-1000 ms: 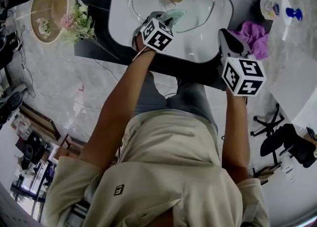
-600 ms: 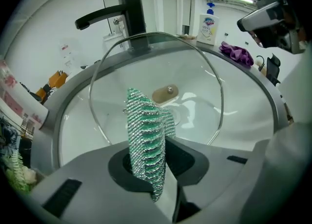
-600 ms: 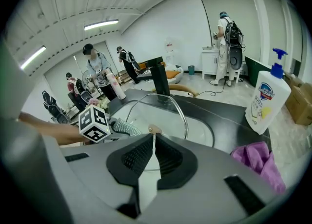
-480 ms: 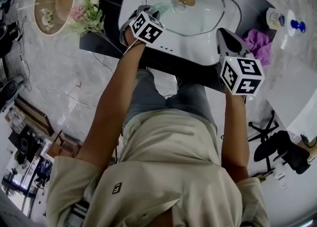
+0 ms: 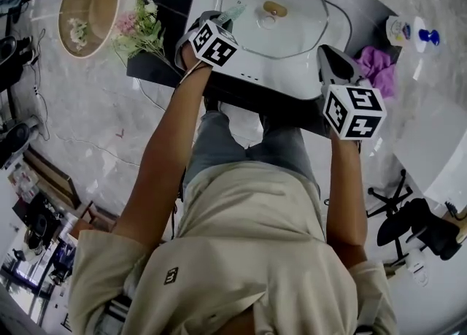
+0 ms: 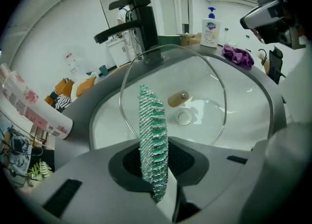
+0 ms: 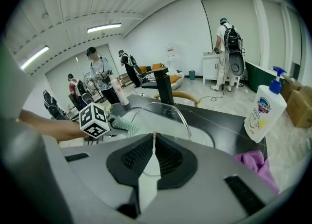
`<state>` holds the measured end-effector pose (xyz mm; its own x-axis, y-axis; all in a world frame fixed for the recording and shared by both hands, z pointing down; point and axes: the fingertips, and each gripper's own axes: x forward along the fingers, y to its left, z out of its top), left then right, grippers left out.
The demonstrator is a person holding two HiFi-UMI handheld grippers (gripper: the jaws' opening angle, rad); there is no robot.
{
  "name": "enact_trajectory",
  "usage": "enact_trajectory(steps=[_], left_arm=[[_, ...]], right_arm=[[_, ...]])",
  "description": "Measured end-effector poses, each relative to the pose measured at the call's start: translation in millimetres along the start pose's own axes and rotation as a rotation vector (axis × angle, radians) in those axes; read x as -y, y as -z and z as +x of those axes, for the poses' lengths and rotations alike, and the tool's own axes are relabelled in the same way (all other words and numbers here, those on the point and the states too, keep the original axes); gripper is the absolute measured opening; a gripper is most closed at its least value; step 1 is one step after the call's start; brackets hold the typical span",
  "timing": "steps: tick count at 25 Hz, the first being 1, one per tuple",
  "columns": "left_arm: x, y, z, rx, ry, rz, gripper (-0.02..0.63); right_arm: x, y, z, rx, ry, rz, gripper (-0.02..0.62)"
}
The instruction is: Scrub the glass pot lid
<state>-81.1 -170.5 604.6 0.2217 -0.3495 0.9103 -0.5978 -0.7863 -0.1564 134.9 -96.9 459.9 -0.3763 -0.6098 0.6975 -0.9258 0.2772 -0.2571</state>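
Clamping a green-and-silver scouring pad (image 6: 152, 120) edge-up between its jaws, the left gripper (image 6: 156, 169) hangs at the near left rim of the glass pot lid (image 6: 195, 81). The lid rests knob-up in the white sink basin (image 6: 253, 106), below the black faucet (image 6: 139, 20). Whether pad and glass touch cannot be told. The right gripper (image 7: 152, 140), jaws pressed together with nothing between them, is held over the front edge of the black counter (image 7: 229, 123), just right of the basin. A purple cloth (image 5: 376, 63) and a soap pump bottle (image 5: 398, 28) sit near the counter's right end.
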Motion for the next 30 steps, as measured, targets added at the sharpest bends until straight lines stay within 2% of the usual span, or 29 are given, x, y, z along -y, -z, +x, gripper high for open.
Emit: enact_trajectory(steps=[7,16,20,25,30], left_arm=[[-26,-29,-74,0.103,-0.07,0.015,0.087],[-45,-70,-201,0.311,-0.172,0.038,0.087],[-45,-89,-257,0.407,-0.211,0.05,0.087],[-34,-113,-326,0.539,-0.207,-0.006,0.087],[-18,-144,-399,0.687,-0.208,-0.035,0.087]], right_arm=[[-11,-42,-32,0.082,-0.001,-0.026,0.028],[-35,-92,-80,0.2,-0.029,-0.063,0.028],[-50,-122,-110,0.261,-0.028,-0.139,0.028],[-65,-151,-160,0.343,-0.025,-0.245,0.026],[-74,-184,-223,0.469,-0.042,-0.32,0.026]])
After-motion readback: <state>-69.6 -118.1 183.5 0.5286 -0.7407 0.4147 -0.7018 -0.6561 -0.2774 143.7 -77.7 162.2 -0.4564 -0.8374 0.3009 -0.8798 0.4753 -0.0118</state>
